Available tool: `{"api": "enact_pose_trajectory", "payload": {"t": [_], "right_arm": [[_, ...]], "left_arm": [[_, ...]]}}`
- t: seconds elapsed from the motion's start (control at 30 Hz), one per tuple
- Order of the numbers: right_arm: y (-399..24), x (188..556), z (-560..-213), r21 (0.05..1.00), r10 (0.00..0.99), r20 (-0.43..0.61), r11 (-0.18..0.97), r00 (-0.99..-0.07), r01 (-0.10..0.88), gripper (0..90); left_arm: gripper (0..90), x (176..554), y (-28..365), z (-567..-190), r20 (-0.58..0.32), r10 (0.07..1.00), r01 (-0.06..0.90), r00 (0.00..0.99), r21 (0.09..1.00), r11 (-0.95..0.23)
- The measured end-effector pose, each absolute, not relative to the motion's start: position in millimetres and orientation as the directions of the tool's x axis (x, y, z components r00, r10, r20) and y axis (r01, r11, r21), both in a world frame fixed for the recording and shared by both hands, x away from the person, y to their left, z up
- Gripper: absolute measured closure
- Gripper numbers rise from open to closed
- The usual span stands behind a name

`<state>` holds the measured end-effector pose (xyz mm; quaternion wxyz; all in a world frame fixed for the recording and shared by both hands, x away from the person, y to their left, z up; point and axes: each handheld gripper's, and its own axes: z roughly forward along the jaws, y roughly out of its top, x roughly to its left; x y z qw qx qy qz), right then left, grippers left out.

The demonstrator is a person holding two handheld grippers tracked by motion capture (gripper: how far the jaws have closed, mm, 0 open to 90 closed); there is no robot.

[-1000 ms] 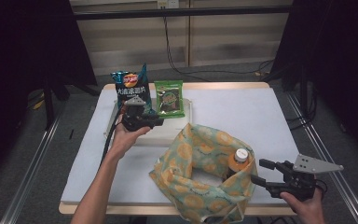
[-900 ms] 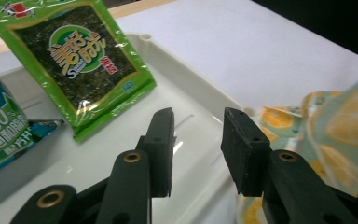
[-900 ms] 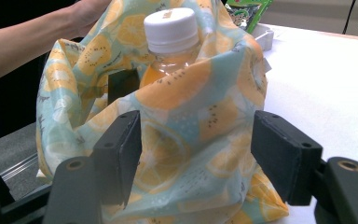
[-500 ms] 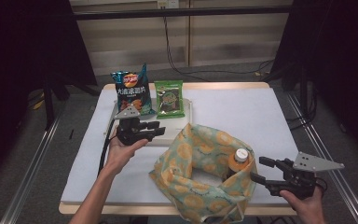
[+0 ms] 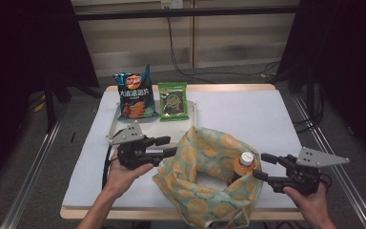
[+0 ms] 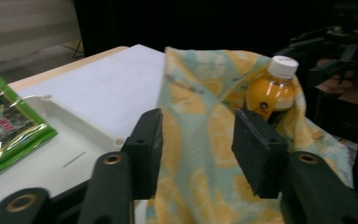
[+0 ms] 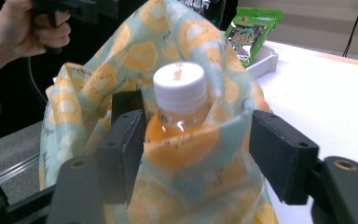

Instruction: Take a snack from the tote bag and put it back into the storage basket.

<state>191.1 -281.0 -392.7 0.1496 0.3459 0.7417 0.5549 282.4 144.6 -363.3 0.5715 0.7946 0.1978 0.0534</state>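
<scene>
Lemon-print cloth bag (image 5: 205, 179) sat at the table's near edge, between the two grippers, with an orange juice bottle (image 5: 244, 164) standing inside at its right. The right gripper (image 5: 264, 167) straddled the bottle and the bag's cloth, jaws apart, the left pad against the cloth and the right one clear. The left gripper (image 5: 169, 146) had its jaws parted around the bag's left rim, having just been opening. Farther back, a white tray (image 5: 124, 129) carried a blue chip bag (image 5: 135, 98) and a green snack packet (image 5: 173, 100).
</scene>
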Motion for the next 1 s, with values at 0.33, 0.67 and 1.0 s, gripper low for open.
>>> {"api": "enact_pose_trajectory", "payload": {"t": [0.33, 0.67, 1.0], "right_arm": [[-277.8, 193.5, -401.2, 0.919, 0.676, 0.185, 0.137, -0.713, 0.368, 61.7], [-285.5, 184.4, -404.1, 0.920, 0.702, 0.164, 0.144, -0.693, 0.364, 89.5], [-296.7, 180.2, -416.5, 0.894, 0.741, 0.151, 0.180, -0.654, 0.410, 90.0]], "left_arm": [[30.5, 284.8, 108.2, -397.0, -0.136, 0.378, 0.287, 0.916, 0.881, -0.377], [90.0, 289.4, 118.6, -414.7, -0.163, 0.381, 0.326, 0.910, 0.849, -0.416], [89.9, 278.5, 150.3, -429.6, -0.227, 0.389, 0.390, 0.893, 0.822, -0.415]]}}
